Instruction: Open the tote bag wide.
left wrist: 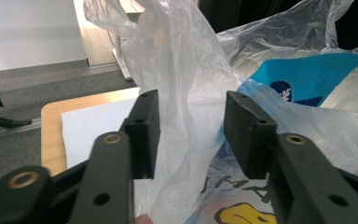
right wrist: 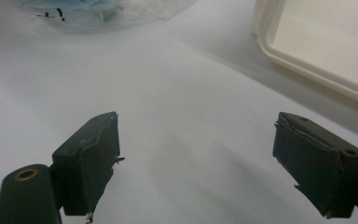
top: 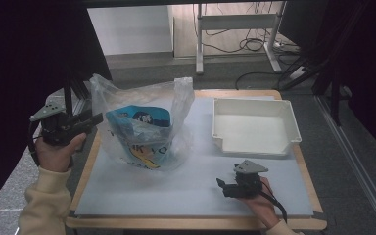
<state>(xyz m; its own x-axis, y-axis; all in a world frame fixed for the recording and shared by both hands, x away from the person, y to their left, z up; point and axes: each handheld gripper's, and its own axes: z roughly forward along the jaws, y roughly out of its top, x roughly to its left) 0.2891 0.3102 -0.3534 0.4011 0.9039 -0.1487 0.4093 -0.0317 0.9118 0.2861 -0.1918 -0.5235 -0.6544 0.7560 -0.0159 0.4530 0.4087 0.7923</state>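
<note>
Left gripper (left wrist: 191,135) jaws straddle the bag (top: 142,127) handle, not yet clamped; thin film may slip out. Right gripper (right wrist: 196,163) rests released.

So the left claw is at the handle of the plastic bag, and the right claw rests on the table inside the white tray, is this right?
Not quite. The right claw rests on the table in front of the white tray, not inside it; the high view shows this. The rest holds: the left claw is at the plastic bag, with the bag's film between its jaws.
</note>
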